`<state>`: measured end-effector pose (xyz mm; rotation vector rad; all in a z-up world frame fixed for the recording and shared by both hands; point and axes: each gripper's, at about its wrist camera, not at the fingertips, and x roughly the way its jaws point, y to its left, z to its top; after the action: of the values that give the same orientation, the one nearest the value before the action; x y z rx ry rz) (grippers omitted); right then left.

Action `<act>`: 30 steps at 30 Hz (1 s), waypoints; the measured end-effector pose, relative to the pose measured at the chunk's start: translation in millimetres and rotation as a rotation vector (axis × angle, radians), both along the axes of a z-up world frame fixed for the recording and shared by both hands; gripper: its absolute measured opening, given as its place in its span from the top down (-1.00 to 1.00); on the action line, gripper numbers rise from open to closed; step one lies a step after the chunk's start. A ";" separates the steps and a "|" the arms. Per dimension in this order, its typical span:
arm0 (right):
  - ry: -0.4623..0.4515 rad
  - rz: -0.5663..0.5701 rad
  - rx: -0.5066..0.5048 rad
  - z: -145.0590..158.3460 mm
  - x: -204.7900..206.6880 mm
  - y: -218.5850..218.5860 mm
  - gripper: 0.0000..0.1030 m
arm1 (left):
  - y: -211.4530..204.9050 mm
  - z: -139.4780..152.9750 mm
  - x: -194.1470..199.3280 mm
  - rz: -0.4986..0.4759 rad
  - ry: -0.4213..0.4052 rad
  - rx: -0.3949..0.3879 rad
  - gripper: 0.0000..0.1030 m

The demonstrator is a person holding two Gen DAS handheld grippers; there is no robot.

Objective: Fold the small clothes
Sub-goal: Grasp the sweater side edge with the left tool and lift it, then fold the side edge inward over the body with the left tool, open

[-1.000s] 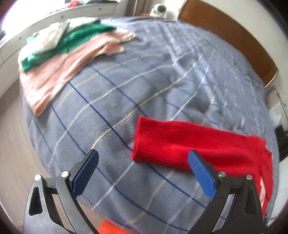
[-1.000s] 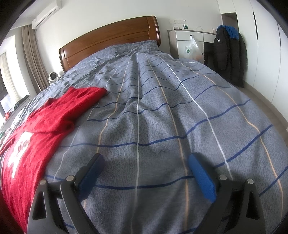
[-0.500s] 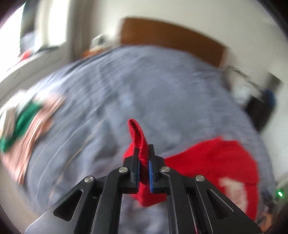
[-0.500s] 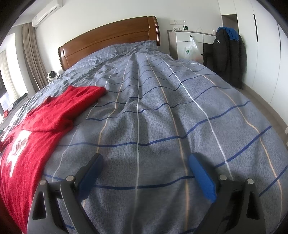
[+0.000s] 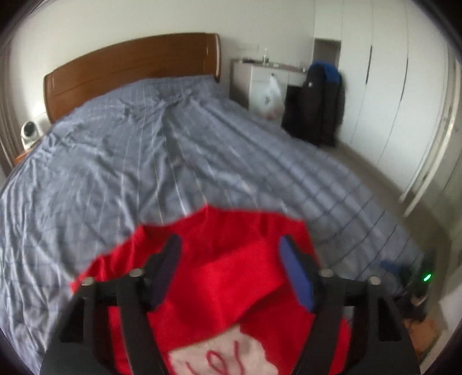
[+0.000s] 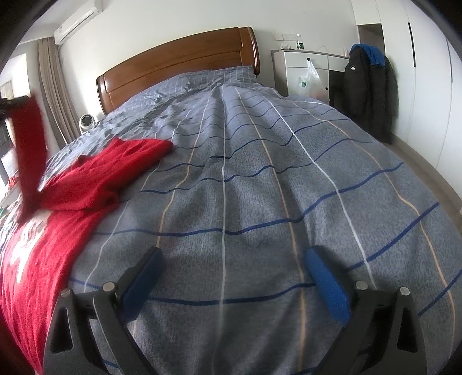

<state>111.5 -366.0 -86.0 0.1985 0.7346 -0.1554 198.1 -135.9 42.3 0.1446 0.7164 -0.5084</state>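
Left gripper (image 5: 229, 269): fingers spread wide, nothing between the pads; it hangs over the red sweater (image 5: 231, 288), which fills the lower middle of the left wrist view. Picture blurred.
Right gripper (image 6: 232, 281): fingers released and wide apart, grasping nothing; below them only the bare duvet (image 6: 260, 187).
Red sweater, left wrist view: lies on the grey-blue checked duvet (image 5: 144, 161) near the foot of the bed; one sleeve (image 5: 231, 277) is folded slantwise over the body; a pale patch with red lettering (image 5: 219, 357) shows at the bottom edge.
Red sweater, right wrist view (image 6: 57, 219): on the left side of the bed, well apart from the right gripper; the far sleeve (image 6: 115, 161) stretches flat toward the headboard (image 6: 179, 66).
Only in right wrist view: a blurred upright red strip (image 6: 27, 155) at the far left edge, rising from the sweater; whether anything holds it cannot be told. Also an air conditioner (image 6: 78, 23) high on the wall and curtains (image 6: 55, 89).
Only in left wrist view: a green light (image 5: 426, 277) low at right, beside the bed.
Both views: small white fan (image 6: 86, 122) beside the headboard, white dresser (image 6: 303, 66) with a plastic bag (image 6: 310, 80), dark coat (image 6: 366, 86) hanging by the wardrobe (image 5: 398, 86).
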 end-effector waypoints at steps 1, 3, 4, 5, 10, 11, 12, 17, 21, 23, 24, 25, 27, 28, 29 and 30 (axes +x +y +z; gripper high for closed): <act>-0.002 0.002 0.002 0.1 -1.8 -0.2 -0.91 | 5.3 -6.0 -4.2 -0.014 0.012 -0.009 -0.44; -0.009 0.006 0.006 0.1 -3.0 -1.3 -0.91 | 33.7 -16.2 -7.8 -0.019 0.038 -0.019 -0.45; -0.012 0.008 0.008 0.0 -3.7 -1.4 -0.91 | 50.8 -20.1 -7.8 0.001 0.039 -0.012 -0.50; -0.015 0.009 0.009 0.2 -4.1 -1.2 -0.91 | 65.9 -23.1 -9.7 0.027 0.038 -0.005 -0.54; -0.018 0.011 0.011 -0.4 -5.1 -1.3 -0.92 | 179.8 -55.3 27.6 0.313 0.145 -0.036 -0.57; -0.017 0.011 0.009 -0.5 -5.2 -1.3 -0.92 | 192.2 -61.6 33.1 0.344 0.168 -0.058 -0.57; -0.016 0.012 0.006 -0.5 -4.7 -1.4 -0.92 | 204.0 -70.0 40.1 0.368 0.195 -0.081 -0.57; -0.009 0.011 -0.012 -1.1 -1.5 0.4 -0.93 | 218.1 -111.0 68.0 0.397 0.341 -0.183 -0.55; -0.008 0.009 -0.019 -1.5 -1.5 0.7 -0.93 | 201.0 -124.9 72.2 0.308 0.386 -0.215 0.88; -0.007 0.009 -0.021 -1.3 -0.9 0.8 -0.93 | 199.1 -126.2 68.7 0.359 0.302 -0.090 0.89; -0.008 0.009 -0.021 -1.4 -1.0 0.5 -0.93 | 207.0 -133.3 70.4 0.393 0.323 -0.101 0.89; -0.008 0.010 -0.021 -1.5 -0.6 0.9 -0.93 | 214.0 -137.4 71.3 0.404 0.340 -0.127 0.89; -0.008 0.010 -0.021 -1.6 -0.8 0.8 -0.93 | 214.0 -139.0 68.8 0.406 0.328 -0.130 0.83; -0.008 0.010 -0.021 -1.6 -0.9 0.7 -0.93 | 207.4 -138.0 66.1 0.402 0.313 -0.095 0.73; -0.008 0.010 -0.020 -1.6 -1.0 0.7 -0.93 | 202.7 -137.3 65.0 0.398 0.306 -0.069 0.71; -0.008 0.011 -0.020 -1.6 -0.7 0.9 -0.93 | 198.4 -134.7 62.0 0.396 0.297 -0.041 0.49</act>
<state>110.8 -365.2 -87.6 0.1764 0.7255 -0.1514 260.1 62.5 -92.4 -0.1141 0.9964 -0.1651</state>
